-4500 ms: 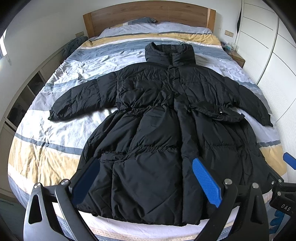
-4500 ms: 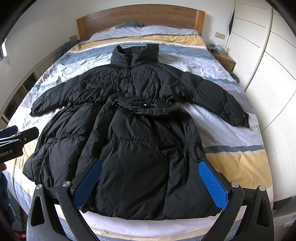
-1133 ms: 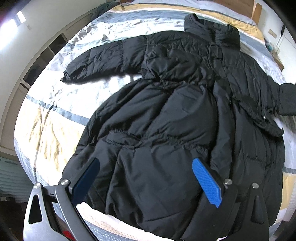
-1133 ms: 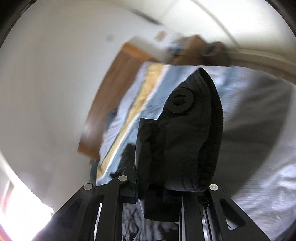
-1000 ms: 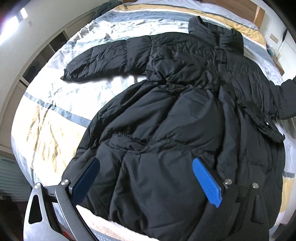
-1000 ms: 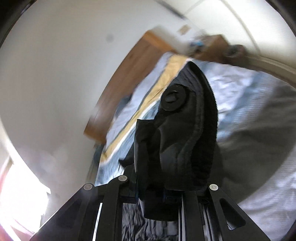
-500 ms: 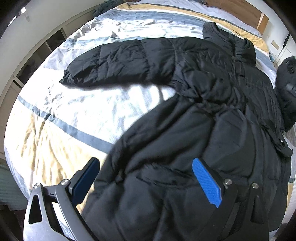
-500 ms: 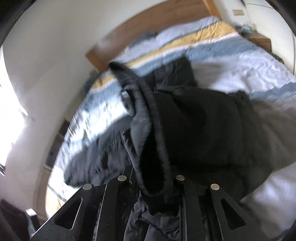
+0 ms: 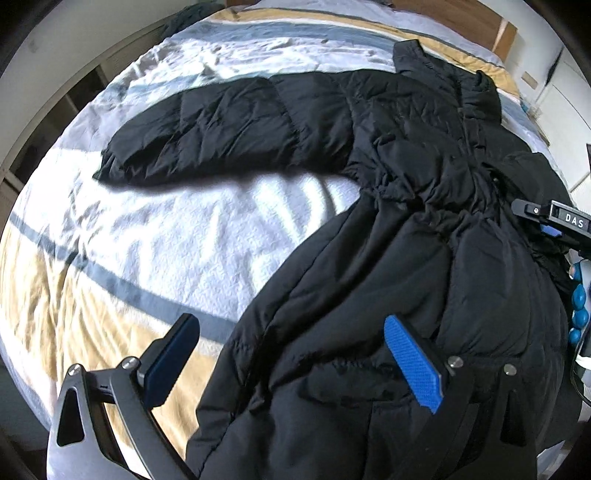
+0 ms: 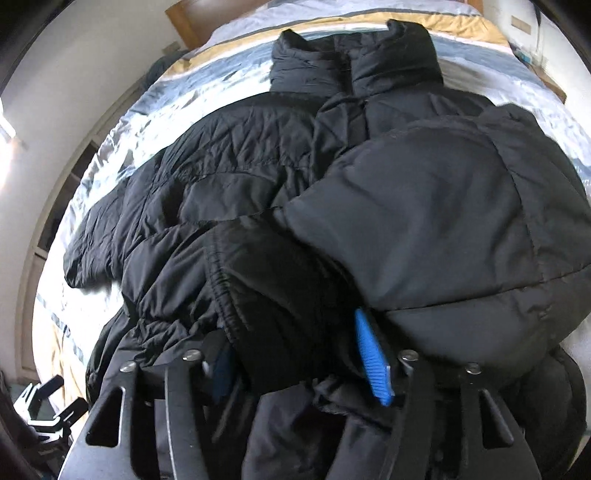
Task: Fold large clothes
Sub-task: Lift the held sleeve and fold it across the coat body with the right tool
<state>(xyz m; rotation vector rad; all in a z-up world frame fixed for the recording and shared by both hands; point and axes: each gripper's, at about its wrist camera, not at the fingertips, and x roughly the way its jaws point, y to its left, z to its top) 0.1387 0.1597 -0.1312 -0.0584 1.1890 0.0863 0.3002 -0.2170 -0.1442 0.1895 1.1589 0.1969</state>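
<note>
Black puffer coat spread on the striped bed, one sleeve folded over its front.
Near, left gripper gapes empty over the hem; right gripper has just been opening, sleeve cuff loose between its fingers. "DAS" shows on the right gripper. Collar lies far, toward the headboard.

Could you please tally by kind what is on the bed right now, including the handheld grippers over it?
Black puffer coat: 1
Handheld grippers, black with blue-padded fingers: 2, the left gripper and the right gripper
Striped bedspread in white, grey-blue and yellow: 1
Total: 4
</note>
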